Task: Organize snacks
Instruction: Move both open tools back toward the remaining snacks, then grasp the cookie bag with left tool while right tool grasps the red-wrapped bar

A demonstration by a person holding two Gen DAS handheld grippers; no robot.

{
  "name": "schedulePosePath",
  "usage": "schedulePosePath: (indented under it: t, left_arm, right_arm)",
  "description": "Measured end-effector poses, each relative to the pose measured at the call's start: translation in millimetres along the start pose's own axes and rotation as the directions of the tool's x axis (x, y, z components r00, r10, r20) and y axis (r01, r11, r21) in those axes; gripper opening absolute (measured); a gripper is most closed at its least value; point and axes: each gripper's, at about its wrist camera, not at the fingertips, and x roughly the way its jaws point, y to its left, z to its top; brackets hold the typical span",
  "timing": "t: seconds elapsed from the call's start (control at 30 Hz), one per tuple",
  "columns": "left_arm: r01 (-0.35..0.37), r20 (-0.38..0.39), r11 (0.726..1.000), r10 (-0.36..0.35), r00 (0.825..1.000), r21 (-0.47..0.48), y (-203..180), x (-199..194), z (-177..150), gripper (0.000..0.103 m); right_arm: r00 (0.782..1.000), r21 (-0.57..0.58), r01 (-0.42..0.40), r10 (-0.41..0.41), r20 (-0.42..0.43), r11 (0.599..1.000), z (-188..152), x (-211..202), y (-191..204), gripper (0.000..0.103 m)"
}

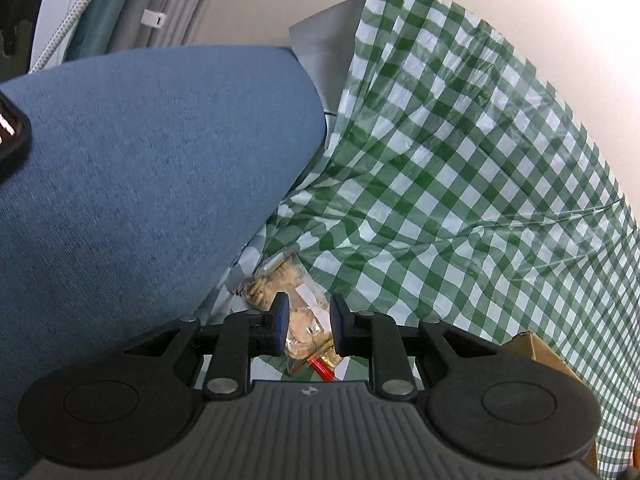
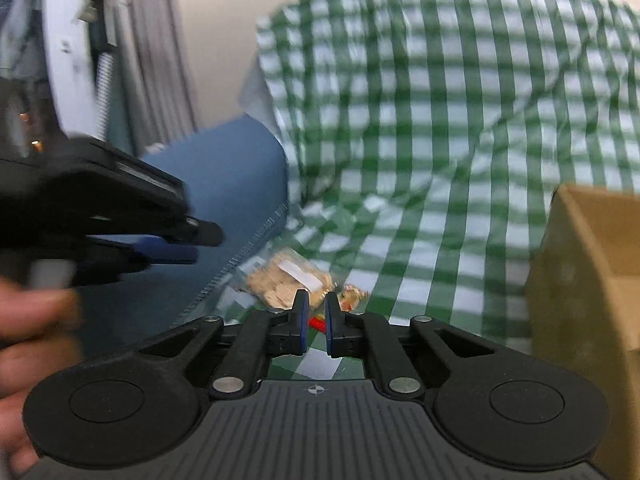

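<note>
1. The left hand-held gripper [image 1: 307, 326] hangs with jaws parted, nothing pinched, above a clear snack bag [image 1: 294, 300].
2. The right hand-held gripper [image 2: 316, 322] is closed on nothing, the blurred bag just beyond its tips.
3. The bag lies on green checked cloth [image 1: 460, 184] beside a blue cushion [image 1: 140, 160].
4. A cardboard box [image 2: 588, 300] is cut off at the right.

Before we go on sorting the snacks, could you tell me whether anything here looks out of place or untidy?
Yes. The green-and-white checked plastic cloth is rumpled into folds rather than lying flat. A clear bag of beige snacks lies loose on it, wedged against the blue fabric cushion, not in the brown cardboard box.
</note>
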Motion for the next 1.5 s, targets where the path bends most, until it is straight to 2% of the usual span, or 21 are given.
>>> schedulePosePath:
  t: [0.13,0.2,0.27,0.4,0.47,0.53,0.6,0.63,0.73,0.8,0.87,0.9,1.13,1.2,1.23,1.27,1.37,1.5]
  left_arm:
    - [-0.007,-0.010,1.000,0.007,1.000,-0.007,-2.0,7.7,-2.2,0.023]
    - [-0.011,-0.017,1.000,0.011,1.000,-0.012,-1.3,11.9,-1.8,0.023]
    - [-0.014,-0.026,1.000,0.014,1.000,-0.018,-0.1,17.0,-1.0,0.023]
    - [-0.011,-0.048,0.999,0.009,0.999,-0.042,4.6,27.9,-0.5,0.023]
    - [-0.010,-0.063,0.998,0.006,0.998,-0.056,6.6,34.0,-1.1,0.023]
    - [-0.012,-0.070,0.997,0.007,0.997,-0.076,8.5,42.4,-0.5,0.023]
    - [-0.009,-0.084,0.995,0.000,0.996,-0.098,9.2,53.2,-0.1,0.024]
    - [-0.008,-0.093,0.994,-0.002,0.996,-0.110,9.4,58.4,0.0,0.025]
    - [-0.024,-0.115,0.990,0.008,0.993,-0.137,9.7,72.8,-0.5,0.036]
    - [-0.041,-0.121,0.986,0.022,0.992,-0.159,11.3,81.5,0.1,0.039]
    - [-0.047,-0.131,0.984,0.025,0.991,-0.173,12.4,90.0,0.6,0.048]
    - [-0.058,-0.137,0.983,0.034,0.990,-0.174,12.0,94.5,0.2,0.049]
    - [-0.127,-0.160,0.978,0.100,0.982,-0.166,12.6,118.8,-4.1,0.051]
    - [-0.115,-0.156,0.981,0.090,0.984,-0.156,11.1,120.3,-4.8,0.048]
    - [-0.112,-0.153,0.983,0.090,0.984,-0.143,9.3,120.1,-4.5,0.037]
    - [-0.108,-0.147,0.985,0.088,0.985,-0.132,7.7,118.8,-4.3,0.018]
    - [-0.074,-0.141,0.991,0.058,0.988,-0.115,5.9,110.1,-4.5,0.008]
    - [-0.038,-0.138,0.997,0.030,0.990,-0.061,-0.7,89.5,-7.2,0.003]
  right_arm:
    - [0.998,0.038,0.060,-0.059,-0.039,0.997,-4.8,43.9,-0.7,0.012]
    - [0.996,0.050,0.078,-0.075,-0.049,0.996,-7.8,62.4,-2.0,0.019]
    - [0.993,0.051,0.098,-0.095,-0.069,0.994,-11.6,80.1,-4.3,0.033]
    - [0.990,0.040,0.106,-0.101,-0.100,0.994,-15.7,107.9,-3.7,0.035]
    - [0.990,0.028,0.095,-0.092,-0.109,0.995,-17.7,119.3,-1.8,0.040]
    - [0.988,-0.019,0.114,-0.116,-0.103,0.993,-18.9,122.9,3.9,0.039]
    - [0.987,-0.031,0.126,-0.128,-0.093,0.992,-20.8,121.9,5.4,0.022]
    - [0.987,-0.030,0.134,-0.136,-0.090,0.991,-21.7,120.5,4.4,0.019]
    - [0.978,-0.006,0.193,-0.193,-0.077,0.981,-23.5,113.0,-3.8,0.018]
    - [0.967,0.009,0.244,-0.243,-0.071,0.970,-24.2,107.0,-11.1,0.018]
    - [0.956,0.025,0.285,-0.283,-0.073,0.958,-25.3,99.0,-18.9,0.018]
    - [0.952,0.035,0.300,-0.297,-0.077,0.953,-25.7,93.6,-23.0,0.018]
    - [0.965,0.063,0.251,-0.244,-0.098,0.966,-17.4,64.0,-36.8,0.018]
    - [0.968,0.064,0.235,-0.228,-0.103,0.970,-15.1,50.9,-36.3,0.018]
    - [0.970,0.061,0.227,-0.220,-0.103,0.972,-14.7,43.9,-34.8,0.018]
    - [0.972,0.056,0.217,-0.210,-0.105,0.975,-14.4,36.9,-33.0,0.018]
    - [0.977,0.016,0.186,-0.183,-0.111,0.982,-15.6,15.5,-23.8,0.018]
    - [0.982,-0.023,0.108,-0.110,-0.153,0.994,-20.2,-13.0,-13.5,0.018]
